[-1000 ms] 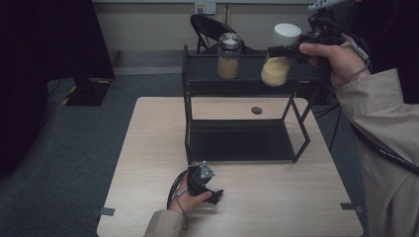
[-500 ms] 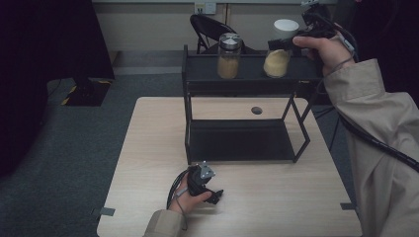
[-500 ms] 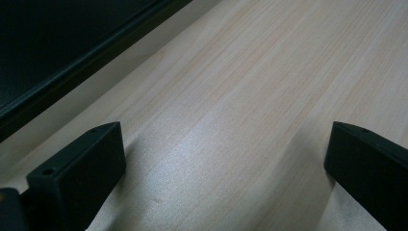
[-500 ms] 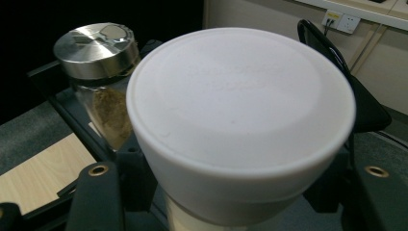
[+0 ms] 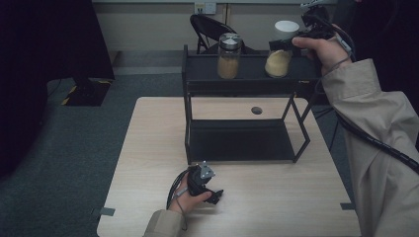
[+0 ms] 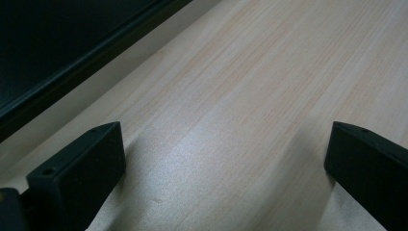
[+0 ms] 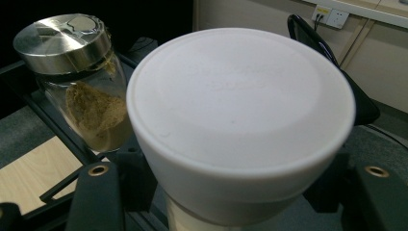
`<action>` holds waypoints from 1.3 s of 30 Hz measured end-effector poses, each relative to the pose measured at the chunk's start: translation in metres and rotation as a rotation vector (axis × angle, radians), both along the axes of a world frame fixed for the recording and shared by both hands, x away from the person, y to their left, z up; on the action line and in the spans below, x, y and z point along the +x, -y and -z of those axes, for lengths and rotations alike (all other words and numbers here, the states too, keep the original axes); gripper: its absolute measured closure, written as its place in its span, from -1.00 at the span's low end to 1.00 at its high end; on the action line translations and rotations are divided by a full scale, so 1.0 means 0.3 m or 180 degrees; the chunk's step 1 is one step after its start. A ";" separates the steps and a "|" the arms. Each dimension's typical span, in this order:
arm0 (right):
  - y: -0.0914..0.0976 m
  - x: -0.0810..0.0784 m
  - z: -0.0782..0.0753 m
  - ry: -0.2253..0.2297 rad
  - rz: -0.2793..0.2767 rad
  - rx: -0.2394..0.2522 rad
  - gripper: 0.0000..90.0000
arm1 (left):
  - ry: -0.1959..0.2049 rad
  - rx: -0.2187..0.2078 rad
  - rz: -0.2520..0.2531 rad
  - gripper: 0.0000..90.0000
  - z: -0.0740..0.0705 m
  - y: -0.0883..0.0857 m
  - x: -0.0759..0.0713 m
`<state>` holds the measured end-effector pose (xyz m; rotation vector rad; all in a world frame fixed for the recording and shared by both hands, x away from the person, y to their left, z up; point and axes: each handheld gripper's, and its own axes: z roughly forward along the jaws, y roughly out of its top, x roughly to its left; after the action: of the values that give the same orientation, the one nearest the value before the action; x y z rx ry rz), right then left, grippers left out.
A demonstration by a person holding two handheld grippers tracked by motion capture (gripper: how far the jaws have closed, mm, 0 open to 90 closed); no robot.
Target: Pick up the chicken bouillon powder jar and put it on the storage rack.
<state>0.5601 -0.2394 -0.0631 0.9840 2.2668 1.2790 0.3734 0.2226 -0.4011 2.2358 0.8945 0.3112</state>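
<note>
An office-like test room is indicated by grey carpet flooring (image 5: 99,143), a plain beige wall with a white socket plate (image 5: 205,7), a black folding chair (image 5: 207,29), and a light wooden table (image 5: 148,163) marked with tape.

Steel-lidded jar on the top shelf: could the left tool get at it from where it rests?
Probably yes: the left tool lies open and empty on the table, and the steel-lidded jar stands apart from the white-lidded jar.
</note>
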 end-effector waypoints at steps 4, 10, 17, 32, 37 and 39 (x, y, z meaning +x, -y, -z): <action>0.003 0.005 0.009 -0.0006 0.0001 0.0039 -0.24 | 0.0002 0.0001 0.0000 -1.00 0.000 0.000 0.000; 0.005 0.001 0.019 -0.0003 0.0037 0.0088 -0.24 | 0.0001 0.0000 0.0000 -1.00 0.000 0.000 0.000; 0.017 -0.006 0.031 0.0025 0.0025 0.0123 -0.24 | 0.0001 0.0000 -0.0001 -1.00 0.000 0.000 0.000; 0.018 -0.018 0.065 0.0064 0.0042 0.0209 -0.45 | 0.0001 0.0001 -0.0001 -1.00 0.000 0.000 0.000; 0.001 -0.038 0.078 0.0099 0.0158 0.0261 -0.76 | 0.0001 0.0001 -0.0002 -1.00 0.000 0.000 -0.001; -0.006 -0.049 0.079 0.0150 0.0215 0.0238 -0.89 | 0.0001 0.0001 -0.0001 -1.00 0.000 0.000 0.000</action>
<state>0.5453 -0.2375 -0.0868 1.0359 2.1460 1.3525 0.3733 0.2226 -0.4011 2.2358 0.8947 0.3118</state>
